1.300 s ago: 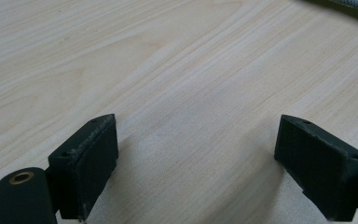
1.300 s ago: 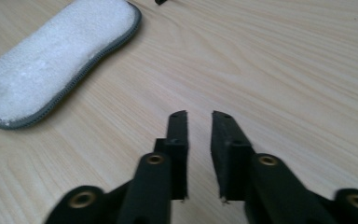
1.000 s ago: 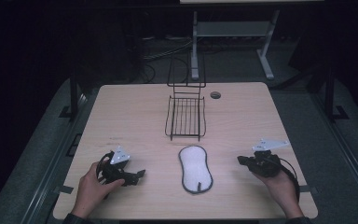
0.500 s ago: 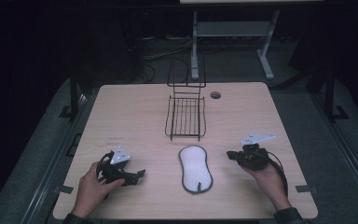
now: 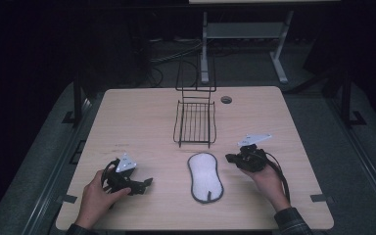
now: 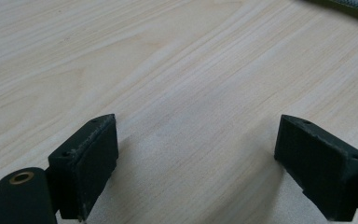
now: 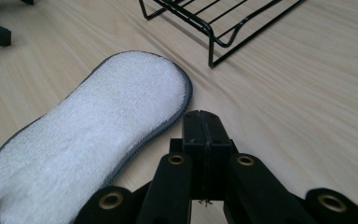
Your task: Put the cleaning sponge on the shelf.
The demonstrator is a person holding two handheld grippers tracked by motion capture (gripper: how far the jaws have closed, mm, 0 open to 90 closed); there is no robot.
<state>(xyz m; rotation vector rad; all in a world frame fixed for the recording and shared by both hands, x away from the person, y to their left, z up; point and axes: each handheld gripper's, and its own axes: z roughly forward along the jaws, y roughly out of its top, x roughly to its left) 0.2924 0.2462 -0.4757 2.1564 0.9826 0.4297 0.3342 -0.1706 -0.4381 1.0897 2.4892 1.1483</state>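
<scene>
Approach step, by my reading: right tool (image 7: pixel 204 140), jaws together, is nearing the white scrubbing pad (image 5: pixel 205 176) lying mid-worktop (image 5: pixel 142 117) before the wire rack (image 5: pixel 195 122), and needs opening; left tool (image 6: pixel 196 163) is resting jaws-apart.

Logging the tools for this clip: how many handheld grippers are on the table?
2. The left gripper is near the table's front left, jaws open; the right gripper sits just right of the white pad, jaws shut.

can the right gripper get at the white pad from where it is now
Probably yes: the right gripper sits just beside the white pad with bare table between, but its jaws are shut and must open first.
</scene>
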